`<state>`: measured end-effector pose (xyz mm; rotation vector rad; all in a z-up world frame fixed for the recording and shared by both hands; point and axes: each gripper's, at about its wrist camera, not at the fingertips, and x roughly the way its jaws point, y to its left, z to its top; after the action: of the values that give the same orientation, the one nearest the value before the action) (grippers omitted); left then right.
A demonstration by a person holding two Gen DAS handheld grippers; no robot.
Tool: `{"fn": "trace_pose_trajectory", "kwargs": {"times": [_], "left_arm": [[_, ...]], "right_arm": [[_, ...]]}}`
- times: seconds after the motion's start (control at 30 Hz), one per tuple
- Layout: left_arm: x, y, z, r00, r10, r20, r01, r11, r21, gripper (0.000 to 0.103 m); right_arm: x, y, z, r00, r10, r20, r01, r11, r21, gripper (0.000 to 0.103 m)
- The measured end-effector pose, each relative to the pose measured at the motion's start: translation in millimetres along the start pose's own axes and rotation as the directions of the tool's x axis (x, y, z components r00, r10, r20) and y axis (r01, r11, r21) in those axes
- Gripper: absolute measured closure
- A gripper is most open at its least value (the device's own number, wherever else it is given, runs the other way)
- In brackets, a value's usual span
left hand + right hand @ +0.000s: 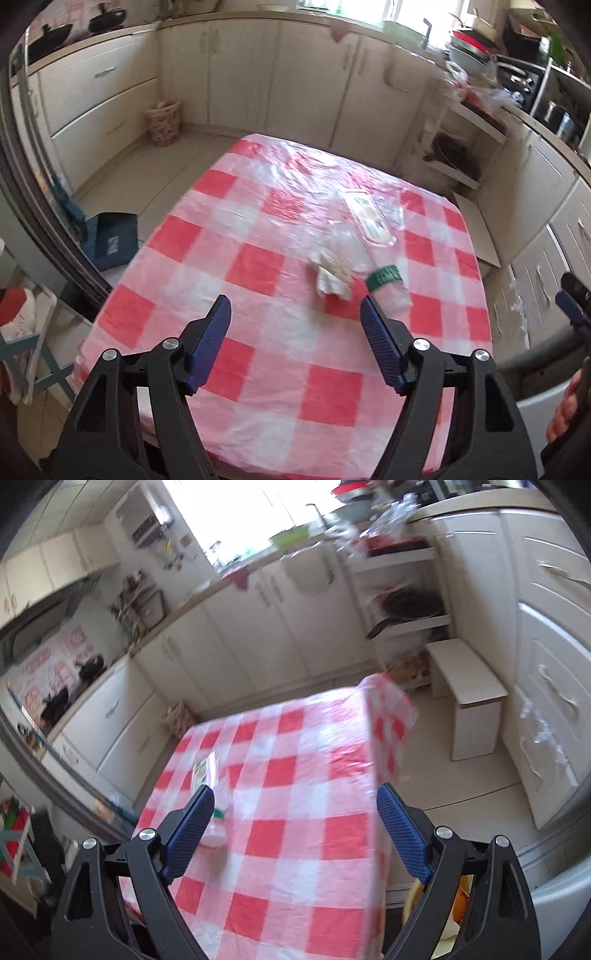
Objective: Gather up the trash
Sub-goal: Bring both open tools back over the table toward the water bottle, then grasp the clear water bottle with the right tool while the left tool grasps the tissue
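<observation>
A table under a red and white checked cloth (258, 266) carries the trash. A crumpled white paper wad (332, 275) lies mid-table, with a clear plastic bag (351, 243) and a flat clear wrapper (369, 218) behind it. A clear plastic bottle with a green label (389, 286) lies on its side to the right of the wad. My left gripper (295, 308) hovers open above the cloth, just short of the wad and bottle, nothing between its fingers. My right gripper (295, 794) is open and empty over the table's right part; the bottle (216, 830) lies by its left finger, the wrapper (205, 768) beyond.
White kitchen cabinets (240, 70) ring the table. A patterned wastebasket (164, 122) stands on the floor by the far cabinets, a blue box (110, 240) left of the table. A low white stool (469, 698) stands right of it. A hand (565, 410) shows at the right edge.
</observation>
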<state>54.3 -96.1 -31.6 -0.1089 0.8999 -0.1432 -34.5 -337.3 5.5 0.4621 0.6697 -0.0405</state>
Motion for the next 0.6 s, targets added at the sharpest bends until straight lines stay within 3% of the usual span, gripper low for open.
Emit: {"fn": "trace_pose_trajectory", "kwargs": {"times": [0.17, 0.33, 0.5, 0.6], "left_arm": [[5, 39, 8, 1.000, 0.021, 0.018, -0.020, 0.998, -0.057, 0.026], [22, 72, -4, 0.997, 0.006, -0.073, -0.015, 0.992, -0.124, 0.026], [15, 86, 0, 0.998, 0.012, -0.062, -0.017, 0.996, -0.085, 0.026], [17, 92, 0, 0.996, -0.008, -0.094, 0.001, 0.997, -0.074, 0.026]], "right_arm": [[59, 53, -10, 0.995, -0.004, -0.098, -0.006, 0.995, -0.103, 0.016], [115, 95, -18, 0.986, -0.027, -0.166, -0.002, 0.985, -0.173, 0.014], [160, 127, -24, 0.979, -0.053, -0.196, 0.008, 0.975, -0.224, 0.013], [177, 142, -27, 0.979, -0.077, -0.191, 0.026, 0.966, -0.256, 0.013]]}}
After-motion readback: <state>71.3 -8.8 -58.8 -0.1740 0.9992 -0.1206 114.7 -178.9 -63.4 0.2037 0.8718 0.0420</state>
